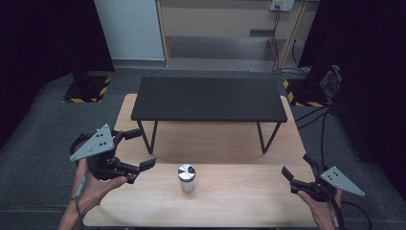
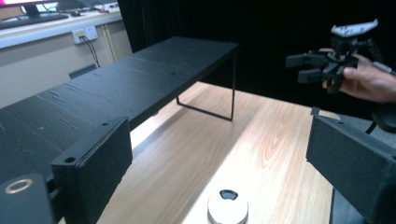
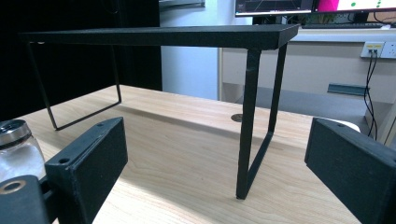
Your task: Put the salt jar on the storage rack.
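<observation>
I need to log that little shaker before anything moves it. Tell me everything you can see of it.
The shaker is a small jar with a clear, glass-like body and a shiny metal cap, which has a dark opening on one side of its top. White contents show through its body in the right gripper view. It stands upright on the wooden table, in front of the black shelf, between the two tongs. Nothing touches it but the tabletop.

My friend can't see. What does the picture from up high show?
A small glass shaker with a metal lid stands upright on a wooden table, between two hand-held grippers. The left gripper and right gripper are both open and apart from it. Behind the shaker a low black shelf stands on the table.
</observation>
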A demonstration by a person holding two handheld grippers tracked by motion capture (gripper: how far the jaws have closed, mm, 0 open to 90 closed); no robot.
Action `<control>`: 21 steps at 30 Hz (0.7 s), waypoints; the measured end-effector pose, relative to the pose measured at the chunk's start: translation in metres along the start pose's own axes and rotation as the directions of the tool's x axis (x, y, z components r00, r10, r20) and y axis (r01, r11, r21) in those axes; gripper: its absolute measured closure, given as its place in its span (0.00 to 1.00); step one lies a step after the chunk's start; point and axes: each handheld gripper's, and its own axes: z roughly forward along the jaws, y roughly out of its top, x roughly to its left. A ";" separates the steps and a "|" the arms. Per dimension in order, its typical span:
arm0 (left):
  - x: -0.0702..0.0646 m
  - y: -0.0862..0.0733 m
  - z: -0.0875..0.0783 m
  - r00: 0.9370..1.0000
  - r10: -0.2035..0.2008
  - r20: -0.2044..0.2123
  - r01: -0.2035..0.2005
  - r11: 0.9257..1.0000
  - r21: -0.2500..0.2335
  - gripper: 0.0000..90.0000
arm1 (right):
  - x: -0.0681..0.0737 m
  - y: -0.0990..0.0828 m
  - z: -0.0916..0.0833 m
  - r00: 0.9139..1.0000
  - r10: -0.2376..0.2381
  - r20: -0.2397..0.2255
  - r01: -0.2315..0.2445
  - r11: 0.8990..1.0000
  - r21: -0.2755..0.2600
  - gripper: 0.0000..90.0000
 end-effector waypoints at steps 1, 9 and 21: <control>0.000 0.000 0.002 1.000 0.000 0.001 0.000 1.000 0.007 0.06 | 0.000 0.000 0.000 1.000 0.000 0.000 0.000 1.000 0.000 0.06; 0.002 -0.004 0.021 1.000 -0.002 0.010 0.002 0.998 0.065 0.05 | 0.000 0.000 0.000 1.000 -0.004 -0.003 0.004 1.000 0.001 0.07; 0.005 -0.020 0.073 0.998 -0.017 0.055 0.005 0.978 0.207 0.05 | -0.001 0.000 0.000 1.000 -0.006 -0.004 0.006 1.000 -0.001 0.07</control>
